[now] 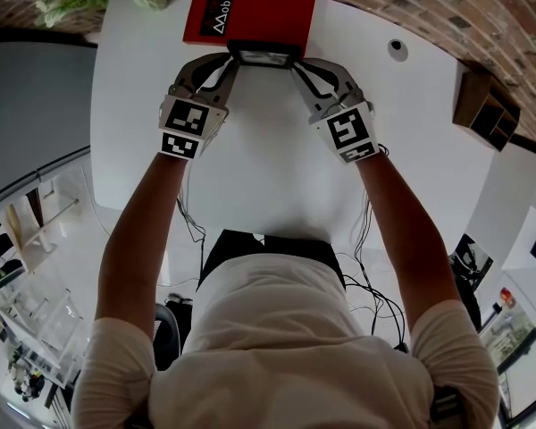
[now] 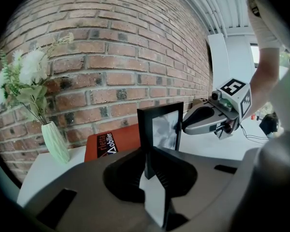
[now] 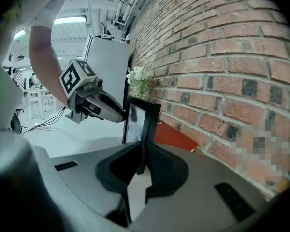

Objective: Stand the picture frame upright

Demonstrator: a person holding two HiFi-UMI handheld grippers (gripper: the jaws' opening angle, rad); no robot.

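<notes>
Picture frame (image 1: 263, 57) stands upright at the 12 o'clock edge of the worktop (image 1: 250, 168), just in front of a red book (image 1: 250, 7). My right gripper (image 1: 297, 65) pinches its 3 o'clock edge. My left gripper (image 1: 233, 60) has the 9 o'clock edge between jaws set slightly apart, not pressing. I judge this to be the letting-go step. Next I should ease the right jaws off and draw both grippers straight back toward 6 o'clock without nudging the frame.
</notes>
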